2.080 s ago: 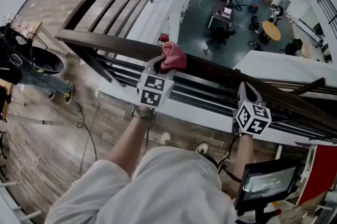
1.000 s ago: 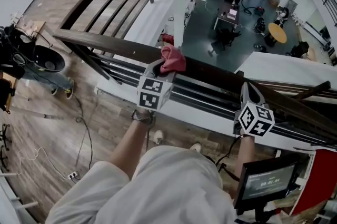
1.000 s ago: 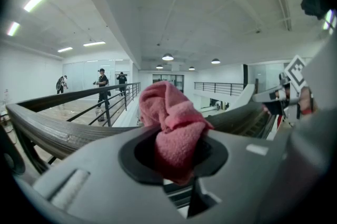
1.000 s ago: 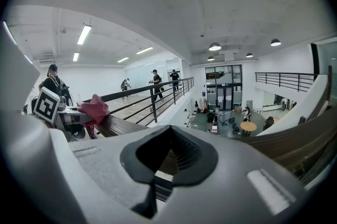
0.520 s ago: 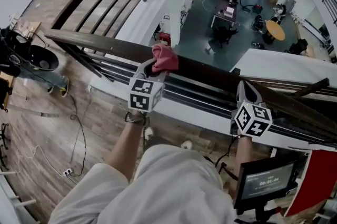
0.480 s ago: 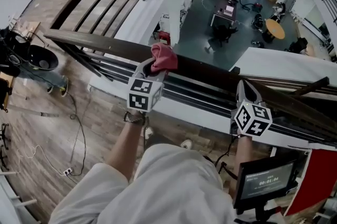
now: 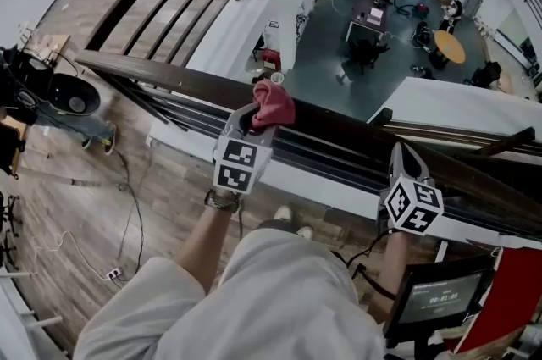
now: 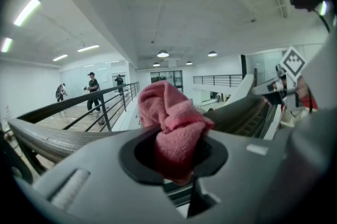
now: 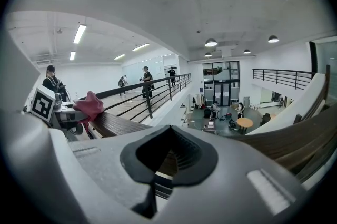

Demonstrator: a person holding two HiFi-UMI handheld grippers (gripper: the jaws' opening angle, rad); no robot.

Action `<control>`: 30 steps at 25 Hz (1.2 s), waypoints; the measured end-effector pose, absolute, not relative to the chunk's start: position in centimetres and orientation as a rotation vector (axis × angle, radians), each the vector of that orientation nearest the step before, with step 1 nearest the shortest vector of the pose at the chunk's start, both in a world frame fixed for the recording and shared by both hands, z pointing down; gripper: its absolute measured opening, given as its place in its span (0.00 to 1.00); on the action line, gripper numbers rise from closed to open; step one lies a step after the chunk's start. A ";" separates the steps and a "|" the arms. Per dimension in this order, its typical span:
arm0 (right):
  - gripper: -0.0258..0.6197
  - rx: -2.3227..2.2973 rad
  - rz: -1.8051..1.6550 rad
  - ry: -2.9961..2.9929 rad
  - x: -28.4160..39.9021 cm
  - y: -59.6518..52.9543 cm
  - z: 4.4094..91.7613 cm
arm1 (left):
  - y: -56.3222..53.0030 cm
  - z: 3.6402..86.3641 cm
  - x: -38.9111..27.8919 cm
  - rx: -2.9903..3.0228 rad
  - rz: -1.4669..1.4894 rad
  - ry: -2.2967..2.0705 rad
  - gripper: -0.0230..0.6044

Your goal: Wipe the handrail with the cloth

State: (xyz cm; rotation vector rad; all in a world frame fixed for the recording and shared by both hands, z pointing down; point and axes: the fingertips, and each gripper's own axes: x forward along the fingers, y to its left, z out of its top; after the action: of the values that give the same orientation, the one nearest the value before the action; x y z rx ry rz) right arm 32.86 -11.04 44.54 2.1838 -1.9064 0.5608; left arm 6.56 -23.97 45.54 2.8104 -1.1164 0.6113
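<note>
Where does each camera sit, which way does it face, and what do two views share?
Head view: on the person's head, facing steeply down at the wooden handrail; forearms, left gripper, right gripper show.
Left gripper view: on that gripper, along its jaws, shut on the pink cloth.
Right gripper view: on that gripper, along its shut, empty jaws toward the handrail.
Shared: both gripper views show cloth and handrail.

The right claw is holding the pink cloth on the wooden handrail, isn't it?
Not quite. It is the left claw that is holding the pink cloth on the wooden handrail. The left gripper view shows the cloth pinched between its jaws, while the right claw has nothing in it.
</note>
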 end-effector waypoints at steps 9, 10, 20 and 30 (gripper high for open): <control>0.04 2.261 0.510 -1.852 34.4 -10.2 42.9 | -23.6 45.4 7.0 2.870 0.682 -1.103 0.19; 0.04 2.276 0.504 -1.837 35.0 -9.9 42.7 | -23.6 45.5 7.0 2.868 0.685 -1.105 0.19; 0.04 2.298 0.471 -1.775 41.8 -6.2 42.4 | -23.1 45.7 8.4 2.777 0.666 -1.198 0.19; 0.04 2.252 0.477 -1.816 47.5 -3.5 42.6 | -22.6 45.6 10.6 2.693 0.642 -1.296 0.19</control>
State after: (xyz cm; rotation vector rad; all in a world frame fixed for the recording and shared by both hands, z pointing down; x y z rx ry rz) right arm 47.49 -3.54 42.62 2.2525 -1.8160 0.4771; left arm 10.64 -22.61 45.58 2.6926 -1.2959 0.6419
